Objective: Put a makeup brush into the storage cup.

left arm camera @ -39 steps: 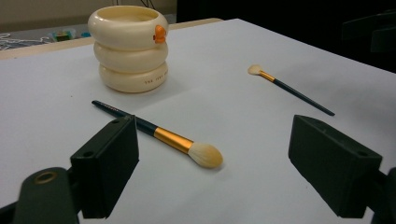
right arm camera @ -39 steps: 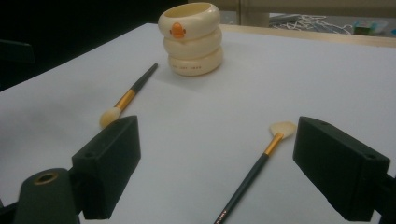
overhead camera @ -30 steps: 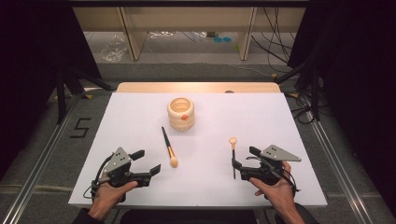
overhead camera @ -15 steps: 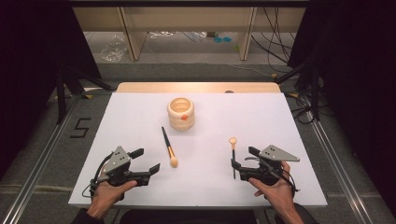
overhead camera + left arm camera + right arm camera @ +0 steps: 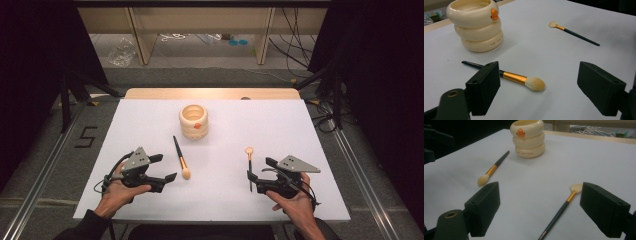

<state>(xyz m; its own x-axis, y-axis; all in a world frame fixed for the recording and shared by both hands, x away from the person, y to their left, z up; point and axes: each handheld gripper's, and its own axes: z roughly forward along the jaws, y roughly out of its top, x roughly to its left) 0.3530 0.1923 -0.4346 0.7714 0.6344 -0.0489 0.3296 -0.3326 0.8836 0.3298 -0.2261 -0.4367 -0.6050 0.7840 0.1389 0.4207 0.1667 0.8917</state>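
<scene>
Two grippers rest at the near edge of the white table [image 5: 320,130], each held in a hand: the left gripper [image 5: 162,170] and the right gripper [image 5: 257,172], both with jaws spread and empty. Just beyond lie a round-tipped brush [image 5: 181,158] and a flat-tipped brush [image 5: 249,165]. Farther back stands a cream ringed cup [image 5: 194,122].

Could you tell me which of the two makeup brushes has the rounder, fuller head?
The brush by the left gripper, the round-headed brush. The other brush, by the right gripper, has a flat fan tip.
</scene>
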